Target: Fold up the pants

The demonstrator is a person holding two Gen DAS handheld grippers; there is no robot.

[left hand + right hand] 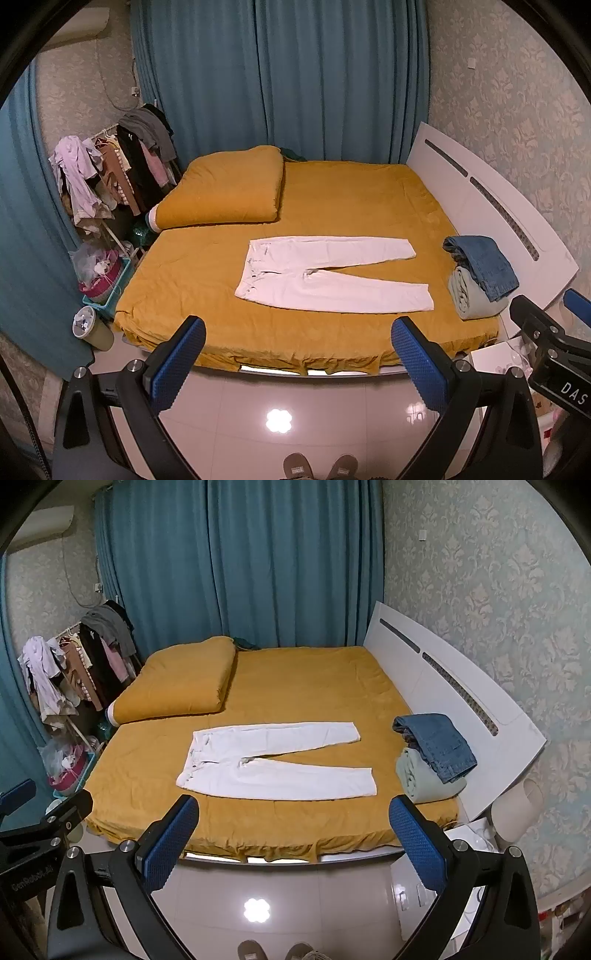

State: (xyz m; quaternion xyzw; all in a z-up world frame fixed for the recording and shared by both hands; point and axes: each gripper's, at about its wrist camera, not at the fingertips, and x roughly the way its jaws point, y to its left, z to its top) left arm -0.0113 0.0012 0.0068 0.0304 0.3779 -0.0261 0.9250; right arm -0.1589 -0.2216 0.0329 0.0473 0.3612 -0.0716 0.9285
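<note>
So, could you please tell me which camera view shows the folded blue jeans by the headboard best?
The right wrist view: the folded blue jeans sit clear of the frame edge, fully visible atop a pale green bundle. The left wrist view shows the same jeans whole too, but nearer the distorted edge.

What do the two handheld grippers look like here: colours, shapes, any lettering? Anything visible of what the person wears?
Both match: the left gripper and right gripper have black angular frames with silver bolt heads and jaws faced with blue dimpled pads. White lettering shows on each body, cut off at the frame edges. No cables or sleeves show; only grey-brown slippers on the tiled floor.
</note>
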